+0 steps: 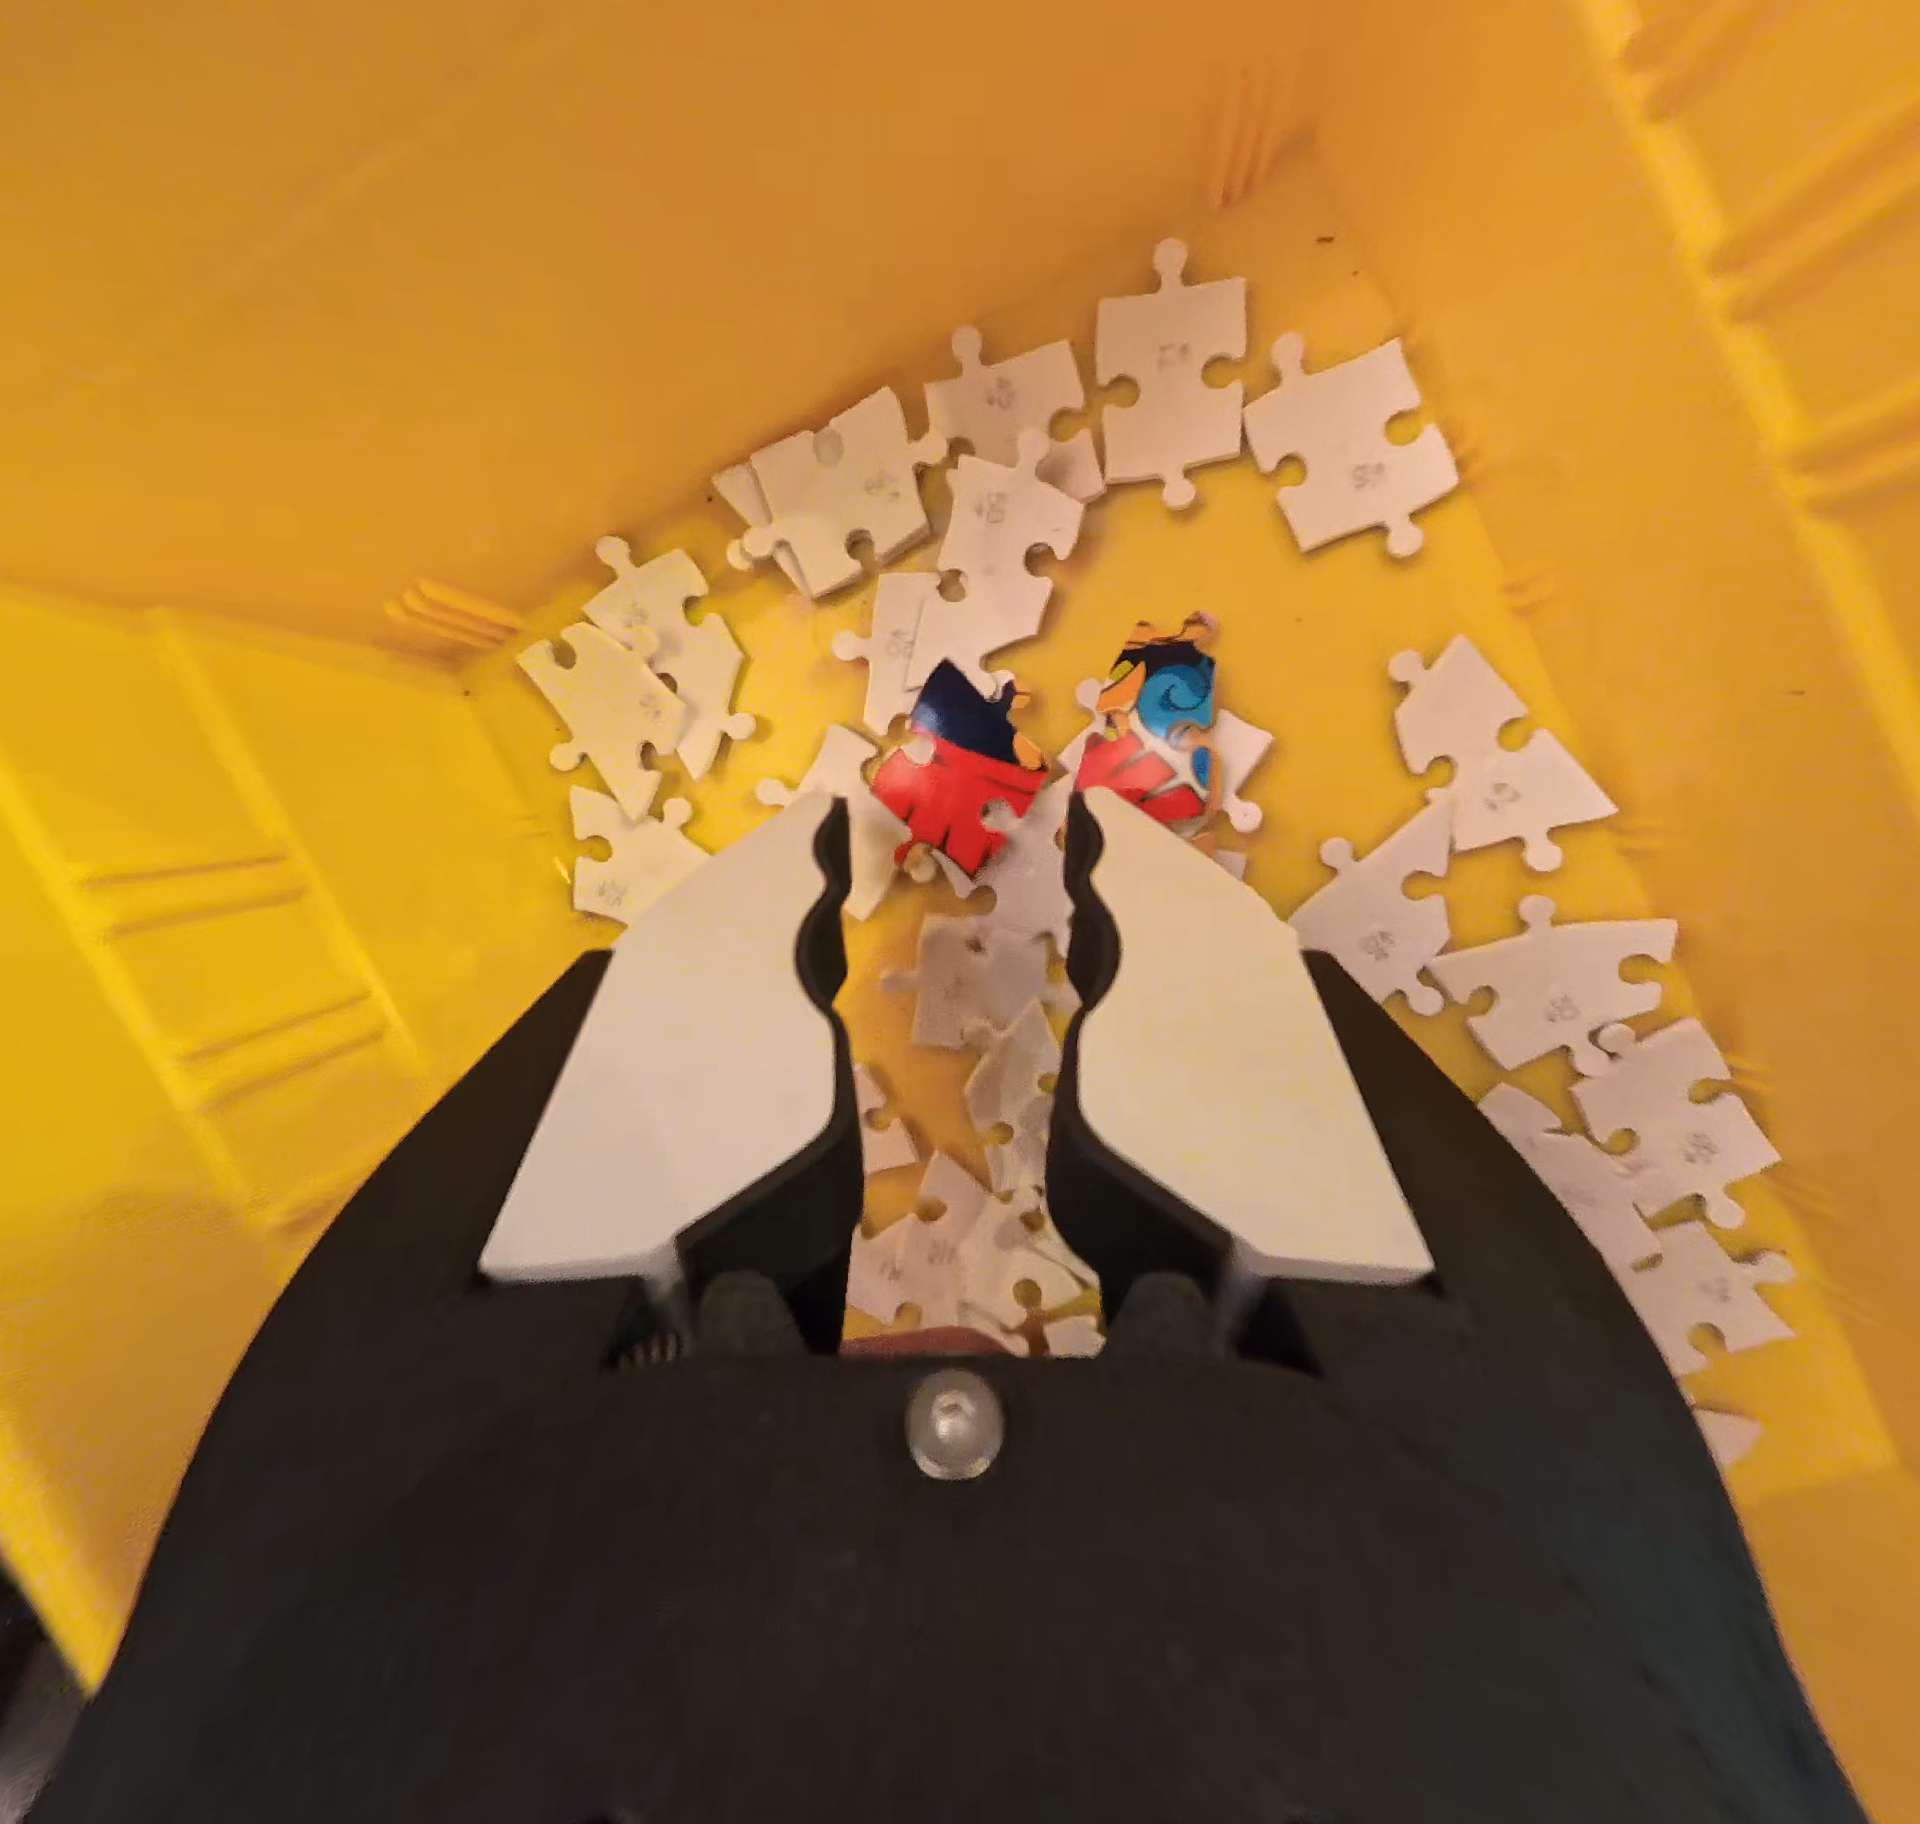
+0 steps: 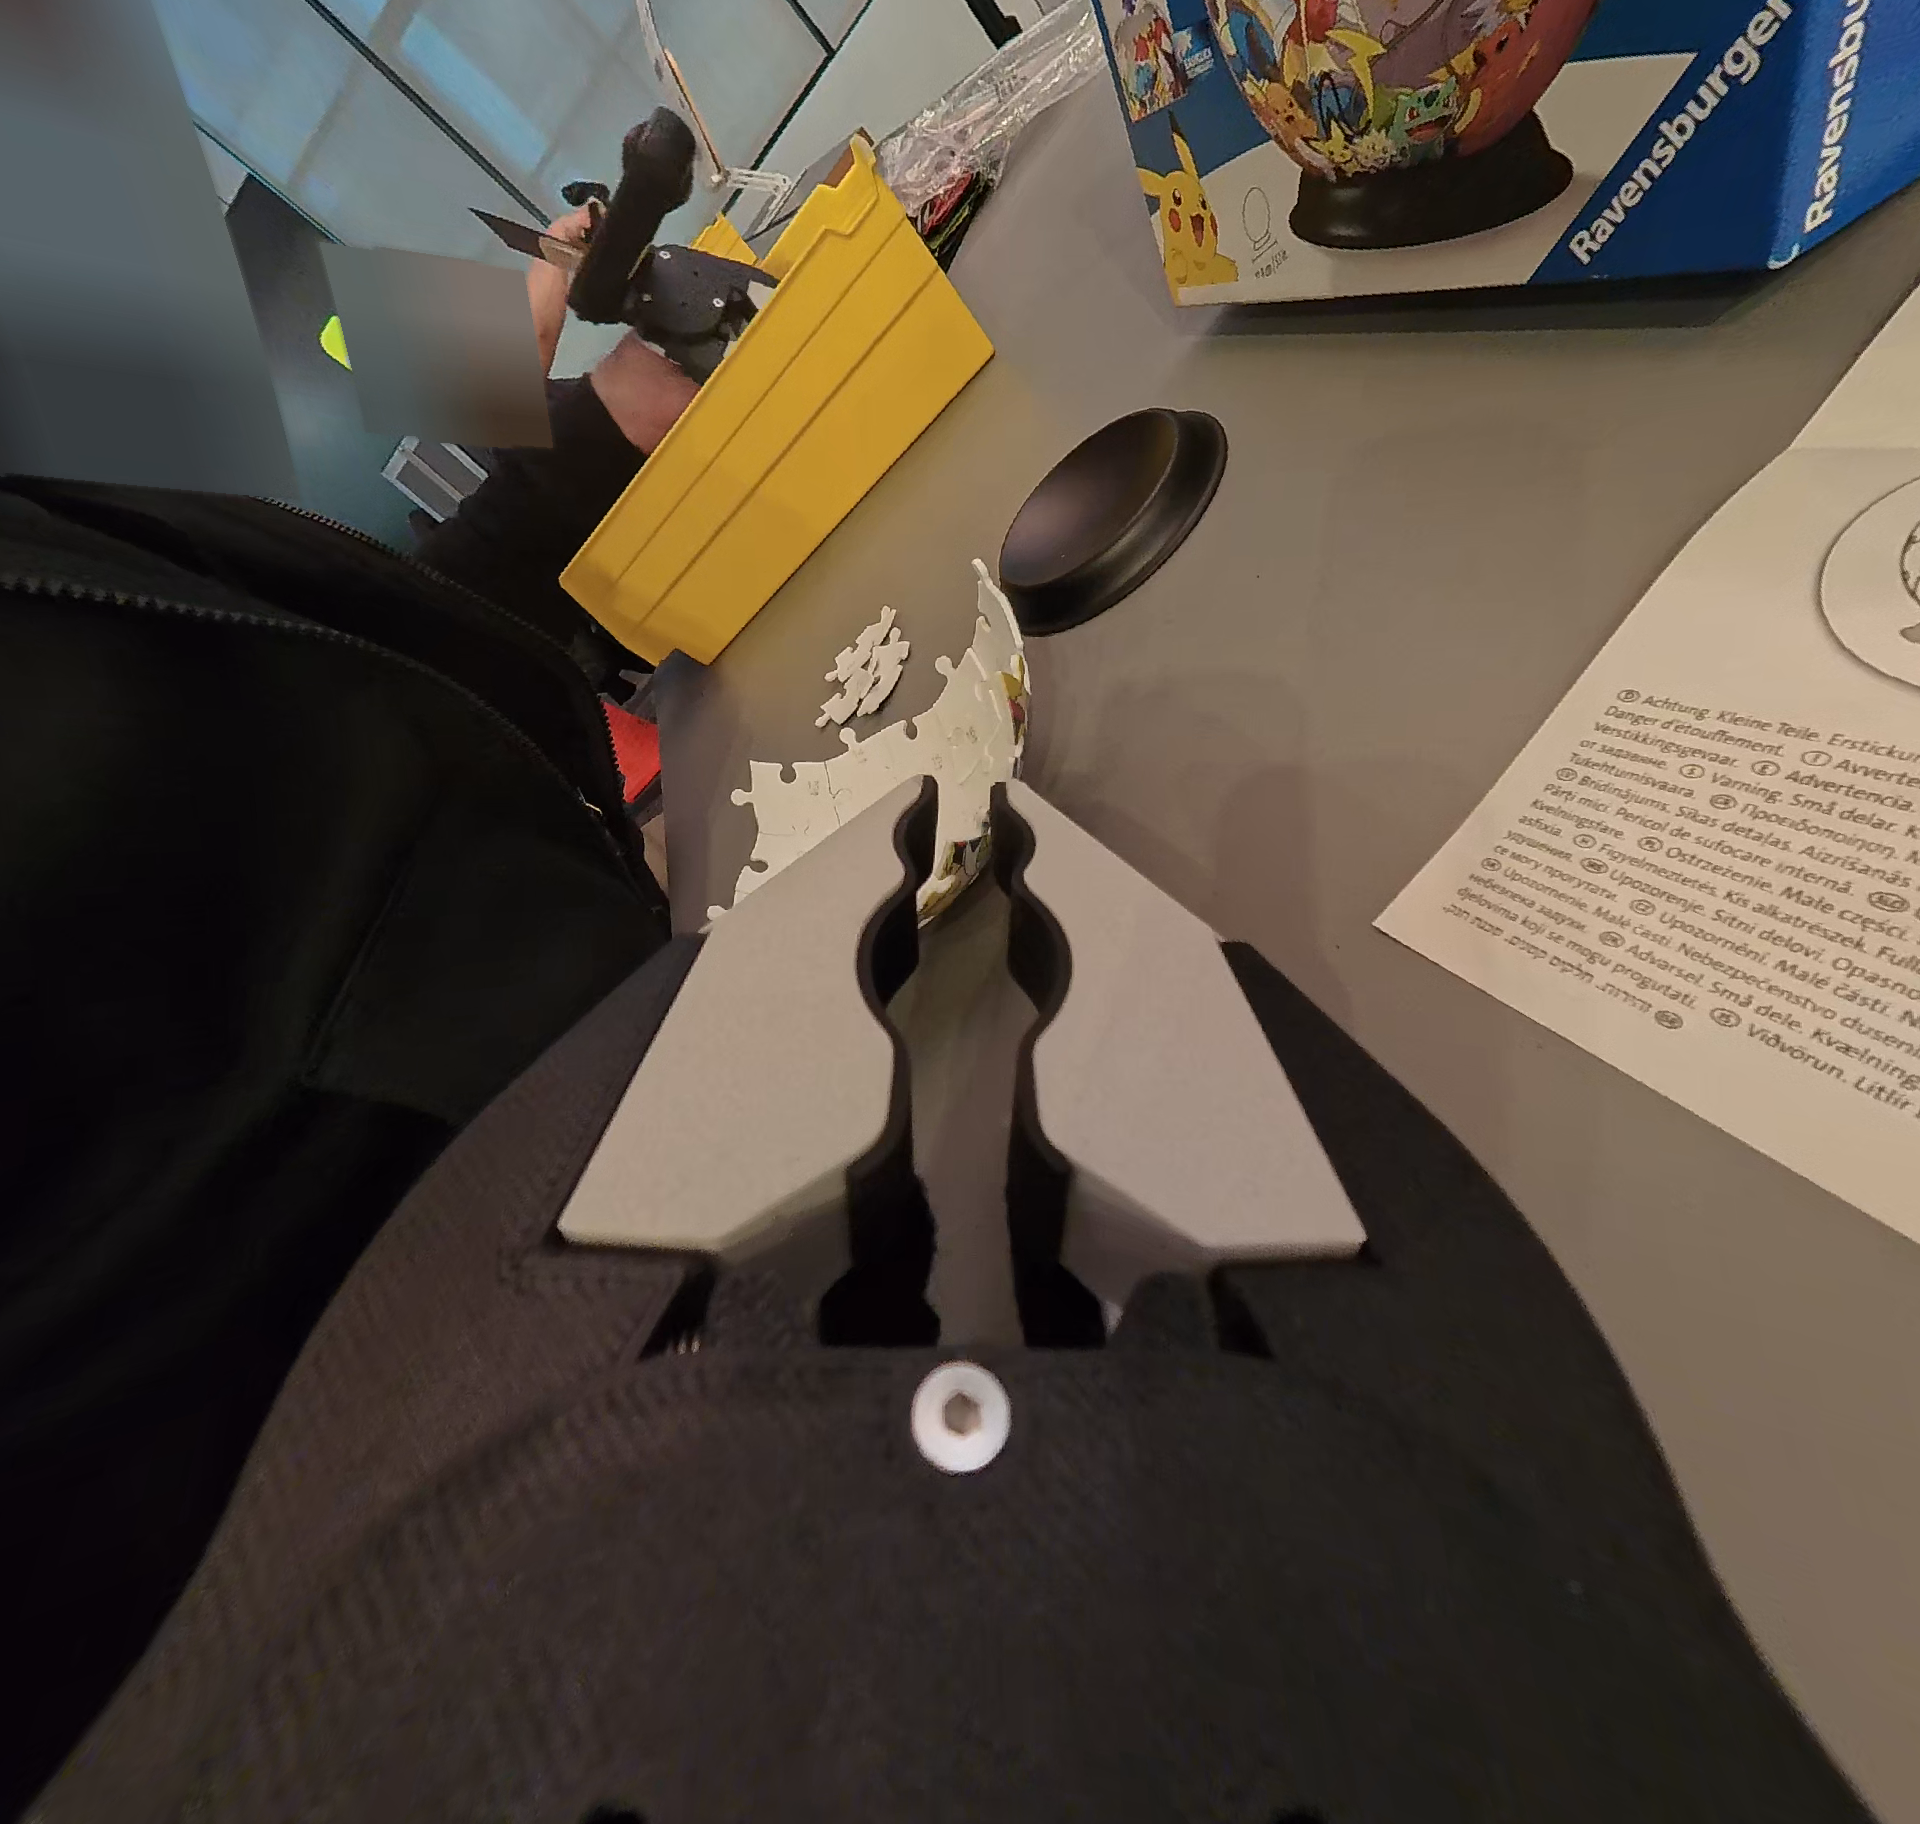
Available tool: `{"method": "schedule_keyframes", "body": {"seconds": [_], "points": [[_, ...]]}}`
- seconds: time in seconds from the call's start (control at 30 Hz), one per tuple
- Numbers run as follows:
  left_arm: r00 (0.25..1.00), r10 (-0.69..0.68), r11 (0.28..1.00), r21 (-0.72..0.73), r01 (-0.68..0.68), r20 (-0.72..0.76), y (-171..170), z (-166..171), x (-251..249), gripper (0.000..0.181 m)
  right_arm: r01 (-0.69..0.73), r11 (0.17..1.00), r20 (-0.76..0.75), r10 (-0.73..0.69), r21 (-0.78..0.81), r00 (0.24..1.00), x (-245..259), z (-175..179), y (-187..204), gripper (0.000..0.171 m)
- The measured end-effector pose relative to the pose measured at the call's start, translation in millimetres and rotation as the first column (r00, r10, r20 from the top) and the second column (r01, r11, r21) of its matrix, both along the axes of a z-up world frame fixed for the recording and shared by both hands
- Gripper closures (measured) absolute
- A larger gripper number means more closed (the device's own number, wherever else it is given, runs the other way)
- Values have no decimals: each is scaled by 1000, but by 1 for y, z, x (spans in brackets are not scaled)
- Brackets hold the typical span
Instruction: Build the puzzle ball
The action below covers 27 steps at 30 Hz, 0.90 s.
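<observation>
In the left wrist view, my left gripper is open and empty inside a yellow bin. It hangs just above loose puzzle pieces. Most pieces lie white side up. A red and navy piece lies picture side up between my fingertips, and a blue and red piece lies to its right. In the right wrist view, my right gripper is shut on the edge of the partly built puzzle ball, a curved shell with a white inside, resting on the grey table.
The yellow bin stands at the table's far left, with the left gripper reaching into it. A black ball stand, a small cluster of white pieces, the puzzle box and an instruction sheet lie around. A black jacket is at left. The grippers' ends are close to 50 centimetres from one another.
</observation>
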<state>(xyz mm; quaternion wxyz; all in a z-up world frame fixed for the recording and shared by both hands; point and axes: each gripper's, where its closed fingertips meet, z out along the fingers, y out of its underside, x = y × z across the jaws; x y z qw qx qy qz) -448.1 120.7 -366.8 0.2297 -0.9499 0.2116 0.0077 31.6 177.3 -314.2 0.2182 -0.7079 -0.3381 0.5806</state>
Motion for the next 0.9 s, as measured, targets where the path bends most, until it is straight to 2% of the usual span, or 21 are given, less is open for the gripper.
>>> {"method": "schedule_keyframes", "body": {"seconds": [0.13, 0.43, 0.6, 0.7, 0.77, 0.87, 0.9], "points": [[998, -7, 999, -38, 9, 55, 3, -7, 5, 152, 1, 1000, -2, -1, 0, 1000, 0, 0, 0, 163], [995, -32, 995, 90, 41, -98, 2, 16, 2, 153, 0, 1000, -4, 0, -3, 1000, 0, 1, 0, 162], [981, -7, 975, 219, -36, 194, -1, 49, 24, 153, -1, 1000, -3, 1, 0, 1000, 0, 1, 0, 163], [972, -61, 938, 346, -21, 226, -4, 79, 31, 153, -2, 1000, -3, 2, 0, 1000, 0, 0, -1, 163], [921, -135, 882, 468, -56, 365, -6, 114, 47, 153, -4, 1000, 0, 4, 2, 1000, 0, 0, -1, 163], [738, -312, 783, 602, -157, 599, -19, 170, 62, 154, -6, 1000, -2, 6, 3, 1000, 0, 0, -1, 163], [650, -367, 759, 619, -204, 665, -25, 186, 63, 154, -6, 1000, -2, 6, 4, 1000, 0, 0, -1, 163]]}}
